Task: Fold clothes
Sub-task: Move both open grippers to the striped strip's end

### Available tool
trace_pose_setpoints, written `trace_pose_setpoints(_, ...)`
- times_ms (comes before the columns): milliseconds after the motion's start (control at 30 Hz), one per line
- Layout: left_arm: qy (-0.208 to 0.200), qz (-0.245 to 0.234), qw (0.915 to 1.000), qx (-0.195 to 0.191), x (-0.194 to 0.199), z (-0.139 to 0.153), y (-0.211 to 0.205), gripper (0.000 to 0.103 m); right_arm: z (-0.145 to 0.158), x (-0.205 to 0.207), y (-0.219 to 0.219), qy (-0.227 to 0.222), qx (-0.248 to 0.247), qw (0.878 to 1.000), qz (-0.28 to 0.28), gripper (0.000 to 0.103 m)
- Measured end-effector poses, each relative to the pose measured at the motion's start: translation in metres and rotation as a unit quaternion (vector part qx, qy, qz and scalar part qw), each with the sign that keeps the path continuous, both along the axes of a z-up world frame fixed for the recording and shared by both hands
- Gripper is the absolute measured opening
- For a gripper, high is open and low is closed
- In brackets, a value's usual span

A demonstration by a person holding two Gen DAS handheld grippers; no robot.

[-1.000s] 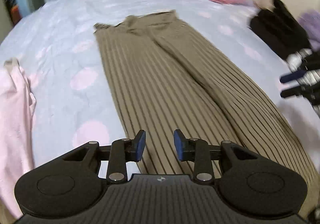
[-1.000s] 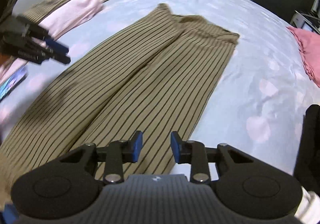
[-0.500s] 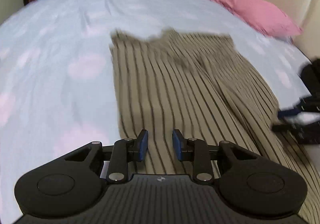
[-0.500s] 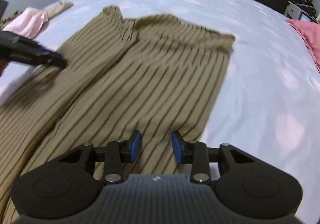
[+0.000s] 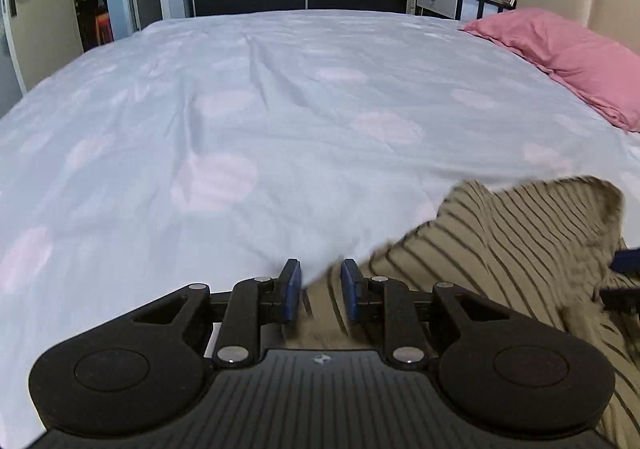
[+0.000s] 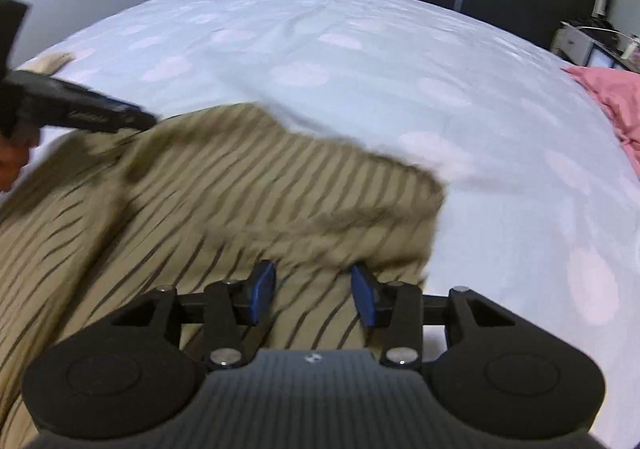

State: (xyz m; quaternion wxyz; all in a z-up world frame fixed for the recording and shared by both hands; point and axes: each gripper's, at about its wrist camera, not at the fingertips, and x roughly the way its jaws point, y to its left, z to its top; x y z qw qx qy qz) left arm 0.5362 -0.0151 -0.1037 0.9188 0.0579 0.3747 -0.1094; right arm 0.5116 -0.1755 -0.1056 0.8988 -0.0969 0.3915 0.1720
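One garment, striped trousers (image 6: 224, 201), is spread on the bed (image 5: 280, 109); judged light, limp, easily bunched. Waistband corners are suggested as holds. Left gripper (image 5: 319, 291) and right gripper (image 6: 313, 295) are seen parted, nothing clamped.

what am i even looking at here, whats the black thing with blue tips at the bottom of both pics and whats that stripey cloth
Each picture comes from a camera on a hand-held gripper, looking forward along its two blue-tipped fingers. A person holds one in each hand. One view shows the left gripper, the other the right gripper. Both are open over a bed with a pale spotted cover. The striped olive-tan garment lies on it, waiting to be folded; nothing is gripped yet. A pink pillow lies at the head of the bed.
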Motion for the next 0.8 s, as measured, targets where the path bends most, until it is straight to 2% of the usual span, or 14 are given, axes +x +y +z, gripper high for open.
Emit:
trace_pose_setpoints(67, 0.001, 0.006, 0.9999, 0.012, 0.012, -0.002, -0.006, 0.022, -0.002, 0.017, -0.001, -0.003, 0.002, 1.0, -0.024, 0.047)
trace_pose_setpoints(133, 0.003, 0.01, 0.9996, 0.025, 0.021, 0.002, -0.012, 0.022, 0.0, 0.03, -0.002, -0.007, 0.003, 0.999, -0.048, 0.054)
trace_pose_setpoints(233, 0.005, 0.014, 0.9991, 0.039, 0.029, 0.016, -0.015, 0.023, 0.012, 0.042, -0.006, -0.026, -0.001, 0.997, -0.079, 0.053)
trace_pose_setpoints(267, -0.002, 0.011, 0.9994, 0.032, 0.028, 0.023, -0.012, 0.025, 0.02, 0.045, -0.012, -0.033, 0.011, 0.995, -0.088, 0.053)
trace_pose_setpoints(300, -0.004, 0.008, 0.9998, 0.02, 0.027, 0.029, -0.006, 0.033, 0.028, 0.048, -0.021, -0.036, 0.036, 0.994, -0.094, 0.054)
trace_pose_setpoints(333, -0.005, 0.004, 0.9999, 0.008, 0.025, 0.035, 0.001, 0.047, 0.035, 0.05, -0.032, -0.03, 0.066, 0.993, -0.096, 0.057)
trace_pose_setpoints(400, -0.002, 0.004, 0.9997, -0.022, 0.021, 0.044, 0.018, 0.053, 0.044, 0.054, -0.053, -0.007, 0.109, 0.989, -0.098, 0.068)
trace_pose_setpoints(467, 0.02, -0.024, 0.9973, -0.066, 0.017, 0.048, 0.036, 0.06, 0.047, 0.053, -0.072, 0.016, 0.13, 0.987, -0.093, 0.076)
trace_pose_setpoints(500, 0.041, -0.042, 0.9948, -0.083, 0.017, 0.048, 0.043, 0.061, 0.047, 0.052, -0.081, 0.029, 0.139, 0.986, -0.087, 0.076)
trace_pose_setpoints(700, 0.11, -0.101, 0.9832, -0.106, -0.016, 0.028, 0.068, 0.061, 0.024, 0.037, -0.113, 0.106, 0.2, 0.972, -0.058, 0.074)
trace_pose_setpoints(767, 0.119, -0.112, 0.9805, -0.109, -0.026, 0.018, 0.067, 0.061, 0.013, 0.029, -0.11, 0.11, 0.197, 0.973, -0.055, 0.071)
trace_pose_setpoints(800, 0.11, -0.114, 0.9816, -0.106, -0.03, 0.015, 0.066, 0.061, 0.009, 0.027, -0.109, 0.111, 0.199, 0.972, -0.053, 0.071)
